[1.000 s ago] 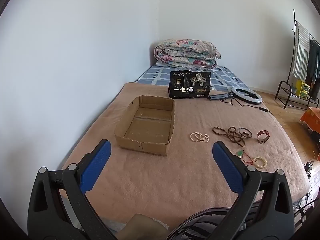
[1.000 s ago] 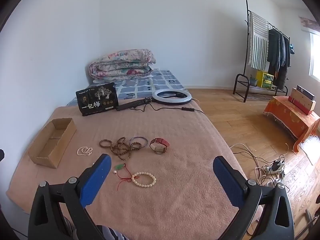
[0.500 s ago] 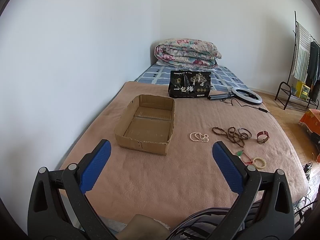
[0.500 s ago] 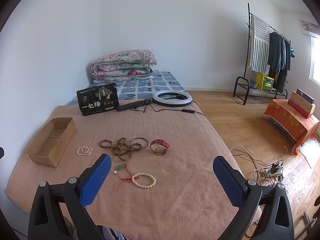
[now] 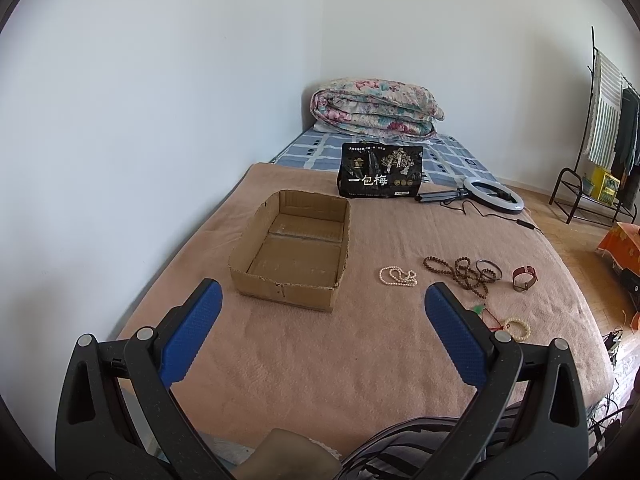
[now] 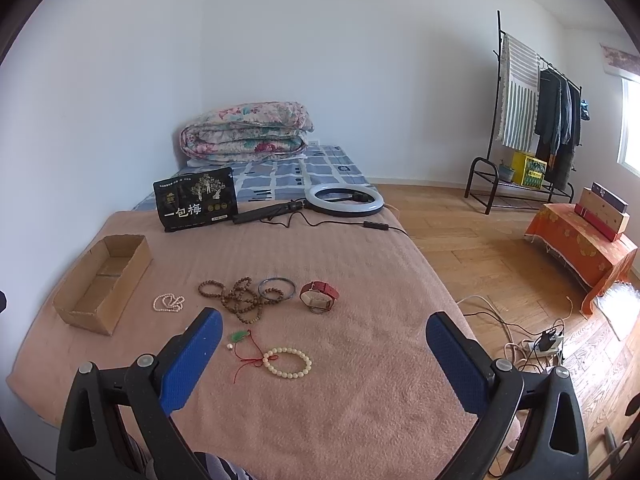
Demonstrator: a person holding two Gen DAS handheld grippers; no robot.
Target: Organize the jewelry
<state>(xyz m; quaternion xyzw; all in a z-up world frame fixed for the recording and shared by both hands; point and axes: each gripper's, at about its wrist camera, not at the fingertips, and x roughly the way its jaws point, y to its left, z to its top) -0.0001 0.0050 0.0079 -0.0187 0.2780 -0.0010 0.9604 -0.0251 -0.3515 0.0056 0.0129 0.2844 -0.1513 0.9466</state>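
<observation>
- Nothing picked yet: I see left gripper [image 5: 320,308] and right gripper [image 6: 324,336] spread wide, empty.
- Jewelry lies right of the empty box [image 5: 294,254].
- Next: I'd drop onto the cream bracelet [image 6: 287,363].

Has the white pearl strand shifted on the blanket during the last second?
No. The pearl strand lies where it did, between the cardboard box and the brown beads, touching neither.
</observation>
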